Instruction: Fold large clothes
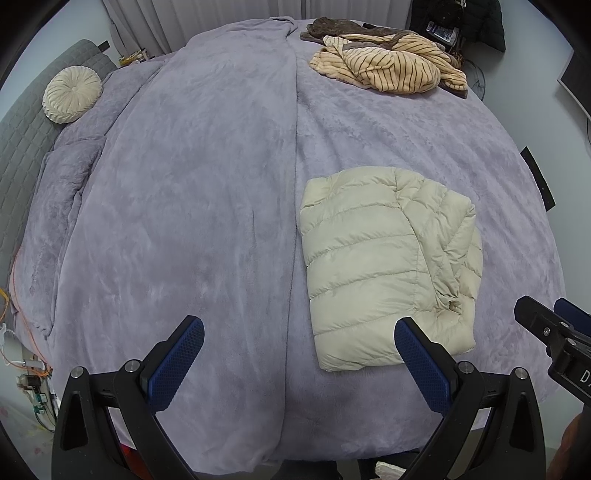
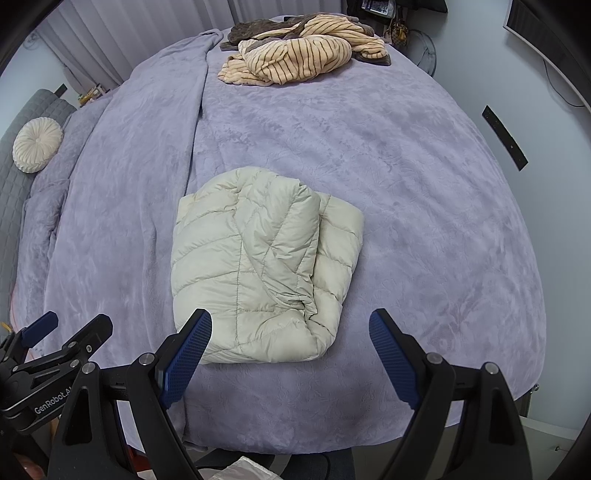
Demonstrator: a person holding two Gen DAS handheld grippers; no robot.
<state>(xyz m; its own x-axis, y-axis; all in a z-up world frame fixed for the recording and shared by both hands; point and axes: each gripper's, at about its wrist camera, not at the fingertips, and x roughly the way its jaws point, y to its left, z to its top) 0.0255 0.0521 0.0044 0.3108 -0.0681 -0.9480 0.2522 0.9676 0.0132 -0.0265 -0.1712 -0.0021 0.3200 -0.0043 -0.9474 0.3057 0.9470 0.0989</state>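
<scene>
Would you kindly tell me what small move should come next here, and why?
Probably reach toward the crumpled striped beige garment at the bed's far end: the cream quilted puffer jacket already lies folded, and both the left claw and right claw are open and empty.

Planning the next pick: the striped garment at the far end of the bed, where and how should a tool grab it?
Probably the top ridge of the striped garment, from above. It lies crumpled in a raised heap on the bed, partly over a brown garment, so no flat edge shows to pinch. Its hem and corners are hidden. Both the left tool and right tool are open and empty.
</scene>
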